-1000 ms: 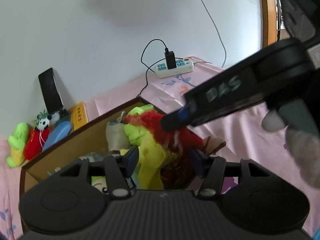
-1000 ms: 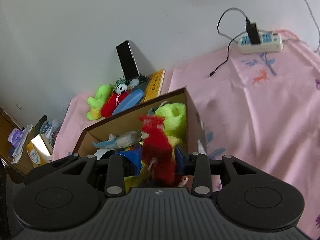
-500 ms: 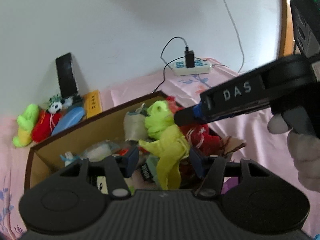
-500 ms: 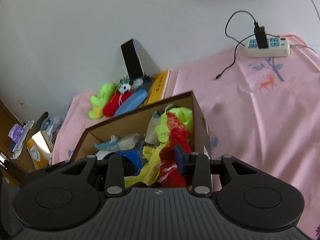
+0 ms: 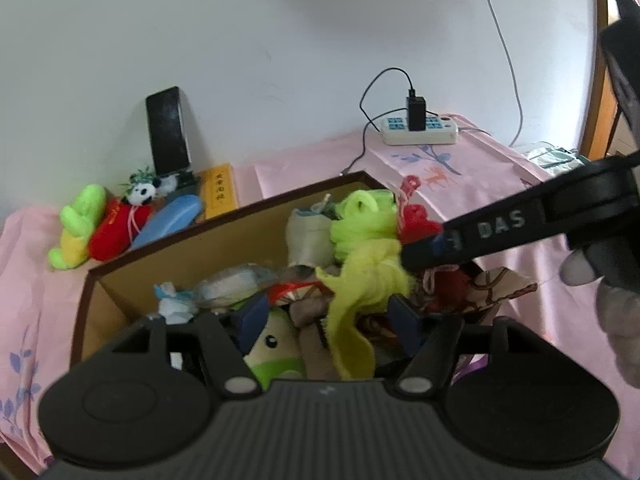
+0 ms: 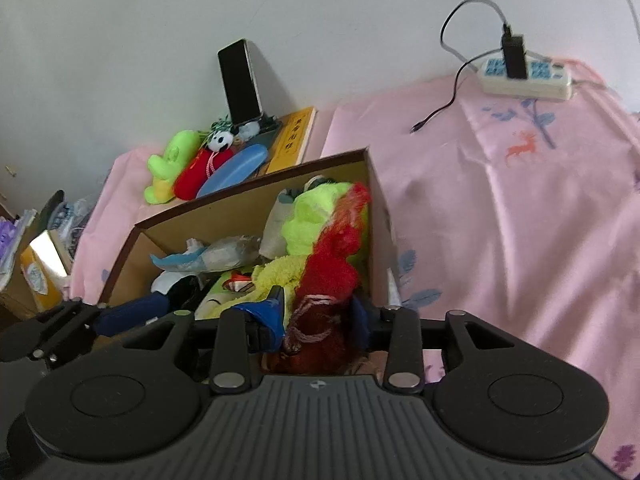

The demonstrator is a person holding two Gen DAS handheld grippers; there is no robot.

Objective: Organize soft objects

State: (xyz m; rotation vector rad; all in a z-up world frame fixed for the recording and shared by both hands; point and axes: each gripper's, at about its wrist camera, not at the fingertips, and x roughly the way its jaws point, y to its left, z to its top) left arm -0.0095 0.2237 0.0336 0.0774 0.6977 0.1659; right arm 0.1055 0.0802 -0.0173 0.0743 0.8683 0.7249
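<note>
With the left gripper [image 5: 326,320] freshly widened around the yellow-green fleecy toy [image 5: 362,280] and the right gripper [image 6: 318,314] pinching the red yarn-tufted toy [image 6: 328,276] over the brown cardboard box [image 5: 188,248], tangled fibres could drag either out again.

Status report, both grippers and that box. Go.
Left gripper opening, yellow-green plush between jaws. Right gripper clamped on red plush. Both over cardboard box. Box crowded.
</note>
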